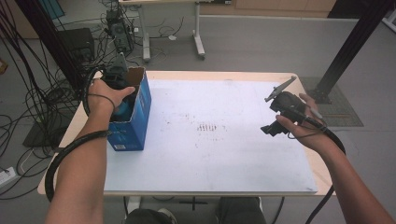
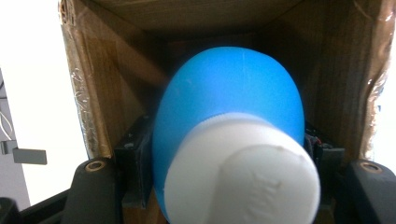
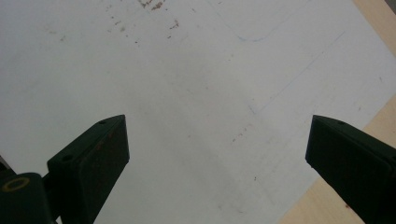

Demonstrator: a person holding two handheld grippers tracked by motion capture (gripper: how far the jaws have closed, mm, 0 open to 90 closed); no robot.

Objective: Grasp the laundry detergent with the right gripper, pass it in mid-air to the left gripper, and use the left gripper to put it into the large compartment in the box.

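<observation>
A tall blue cardboard box (image 1: 137,122) with its top open stands on the left side of the white sheet (image 1: 224,154). My left gripper (image 1: 122,100) reaches down into that opening. Along its jaws, a rounded blue bottle (image 2: 229,93) with a white cap (image 2: 243,177) sits between the two black jaws, which are shut on its sides, with the box's brown inner walls (image 2: 116,70) all around. Over the sheet's right side, my right gripper (image 1: 271,129) hangs tilted downward. Its jaws (image 3: 217,135) stand wide open above bare white sheet (image 3: 187,70), with nothing between them.
The wooden table edge (image 1: 306,98) runs just right of the right hand and shows as a tan strip (image 3: 373,121). Faint brown specks (image 1: 208,127) mark the sheet's middle. Cables and equipment (image 1: 116,32) lie on the floor beyond the table's far left.
</observation>
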